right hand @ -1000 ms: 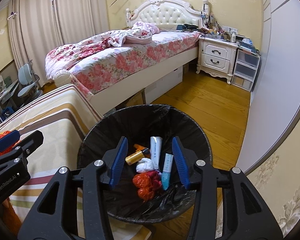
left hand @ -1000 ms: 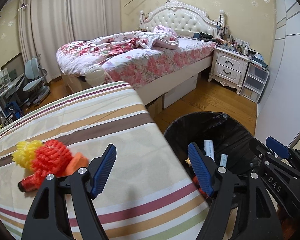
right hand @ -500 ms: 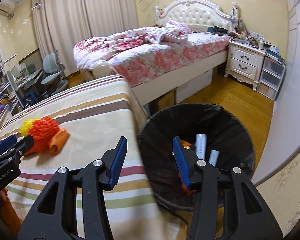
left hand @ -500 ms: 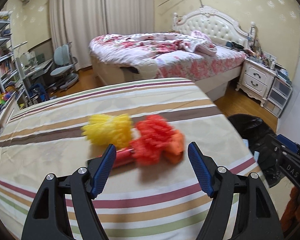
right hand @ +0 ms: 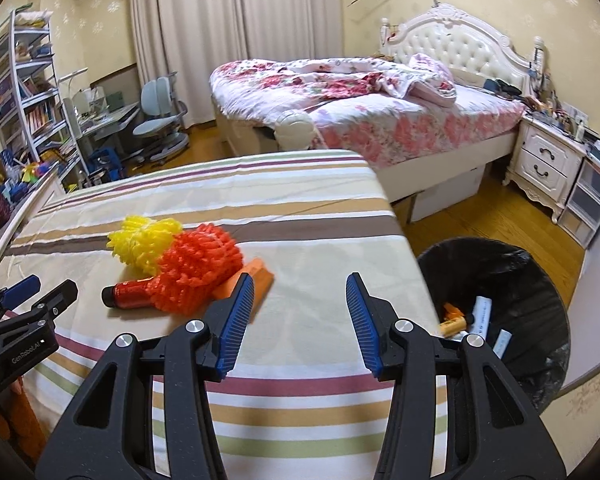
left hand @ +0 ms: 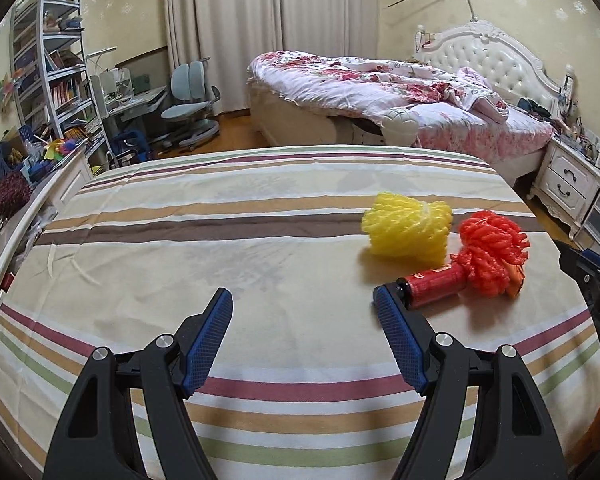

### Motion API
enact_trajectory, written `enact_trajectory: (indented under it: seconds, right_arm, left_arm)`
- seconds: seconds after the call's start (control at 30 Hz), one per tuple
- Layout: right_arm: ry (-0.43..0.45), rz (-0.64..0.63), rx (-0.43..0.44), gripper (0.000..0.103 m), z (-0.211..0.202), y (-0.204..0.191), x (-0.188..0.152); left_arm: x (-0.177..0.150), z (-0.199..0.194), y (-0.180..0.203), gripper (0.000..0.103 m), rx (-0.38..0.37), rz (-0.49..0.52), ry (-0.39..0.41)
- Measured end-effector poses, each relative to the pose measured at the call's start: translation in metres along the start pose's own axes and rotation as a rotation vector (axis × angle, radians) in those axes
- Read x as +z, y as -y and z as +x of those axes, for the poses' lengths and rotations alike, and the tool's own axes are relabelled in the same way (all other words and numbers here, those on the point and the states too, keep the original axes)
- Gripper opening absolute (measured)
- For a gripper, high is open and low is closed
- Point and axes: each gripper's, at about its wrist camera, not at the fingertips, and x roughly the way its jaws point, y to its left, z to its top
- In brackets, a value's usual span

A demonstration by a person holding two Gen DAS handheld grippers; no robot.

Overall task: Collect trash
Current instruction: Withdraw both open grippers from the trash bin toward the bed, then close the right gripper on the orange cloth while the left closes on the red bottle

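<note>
On the striped tablecloth (left hand: 260, 240) lie a yellow foam net (left hand: 408, 228), a red foam net (left hand: 490, 256), a small red bottle (left hand: 434, 284) and an orange piece (right hand: 256, 274) under the red net. My left gripper (left hand: 304, 316) is open and empty, its right finger just in front of the bottle's cap. My right gripper (right hand: 300, 300) is open and empty above the table's right part, its left finger near the orange piece. The black-lined trash bin (right hand: 500, 272) stands on the floor right of the table, holding tubes and a bottle.
The table (right hand: 320, 208) ends close to the bin. A floral bed (left hand: 380, 92) stands behind it, a white nightstand (right hand: 544, 164) at right. A desk, chairs (left hand: 188, 104) and bookshelf (left hand: 48, 72) fill the far left. A wooden floor lies beyond the bin.
Both grippers swung left from over the bin to the table. The trash items now lie right of my left gripper; the bin left its view. Both grippers stayed open.
</note>
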Motion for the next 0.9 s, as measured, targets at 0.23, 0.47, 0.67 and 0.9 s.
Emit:
enact_trajectory:
  seconds: [0.23,0.47,0.67,0.9]
  right_arm:
    - [-0.058,-0.013,0.001,0.047,0.024,-0.021,0.003]
    - [-0.118,-0.025,0.004,0.047,0.046,-0.035,0.008]
    - [-0.141,-0.033,0.027,0.042,0.049,-0.036,0.008]
    - [-0.143,-0.065,0.039,0.03,0.039,-0.035,0.0]
  left_arm:
    - [-0.005,0.002,-0.009,0.072,-0.012,-0.018,-0.011]
    - [-0.007,0.006,-0.009,0.072,-0.025,-0.015,-0.023]
    - [-0.008,0.008,-0.008,0.072,-0.033,-0.01,-0.032]
    - [-0.006,0.009,0.001,0.074,-0.052,0.013,-0.025]
